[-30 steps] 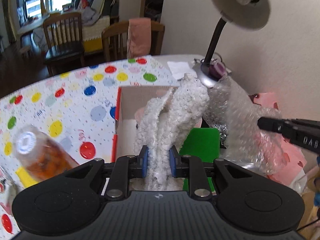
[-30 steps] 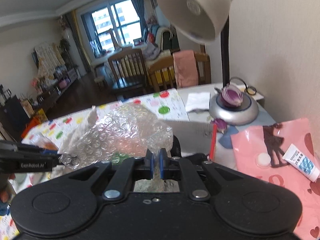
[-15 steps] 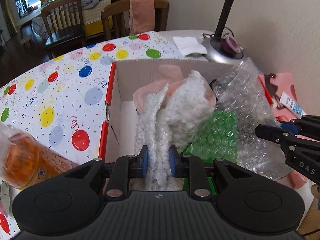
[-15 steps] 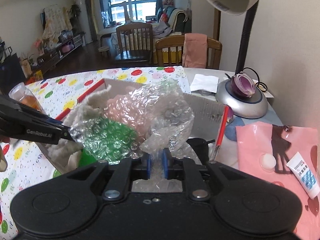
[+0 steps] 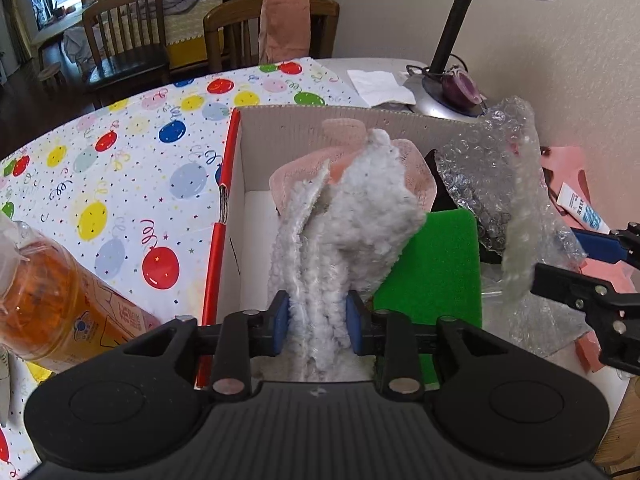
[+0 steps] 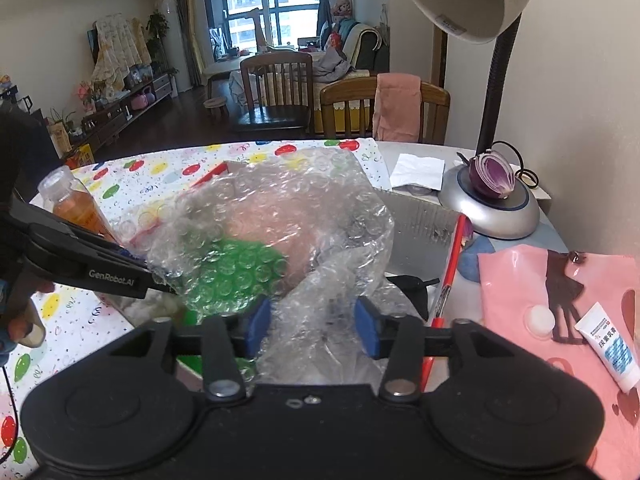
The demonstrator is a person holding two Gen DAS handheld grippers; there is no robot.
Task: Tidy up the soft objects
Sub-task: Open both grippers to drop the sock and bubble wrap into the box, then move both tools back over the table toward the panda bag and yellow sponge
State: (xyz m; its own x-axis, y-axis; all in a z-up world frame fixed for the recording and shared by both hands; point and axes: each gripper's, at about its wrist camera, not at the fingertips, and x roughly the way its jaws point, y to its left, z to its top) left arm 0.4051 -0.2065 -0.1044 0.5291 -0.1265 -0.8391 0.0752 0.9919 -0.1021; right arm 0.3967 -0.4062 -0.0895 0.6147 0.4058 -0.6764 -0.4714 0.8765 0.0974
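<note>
Bubble wrap (image 6: pixel 280 216) veils the box (image 5: pixel 360 128) interior; right gripper (image 6: pixel 311 325) jaws, just opened, stand clear of it. Left gripper (image 5: pixel 316 318) jaws, easing apart, touch the fleece cloth (image 5: pixel 344 232).

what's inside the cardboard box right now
Inside the cardboard box: a fluffy white cloth, a pink cloth behind it, a green sponge and bubble wrap. The box floor beneath them is mostly covered.

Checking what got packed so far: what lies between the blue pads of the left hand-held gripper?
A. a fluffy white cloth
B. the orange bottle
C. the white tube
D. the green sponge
A: in the left wrist view the fluffy white cloth rises between the pads of the left hand-held gripper, over the box, with the green sponge beside it.
</note>
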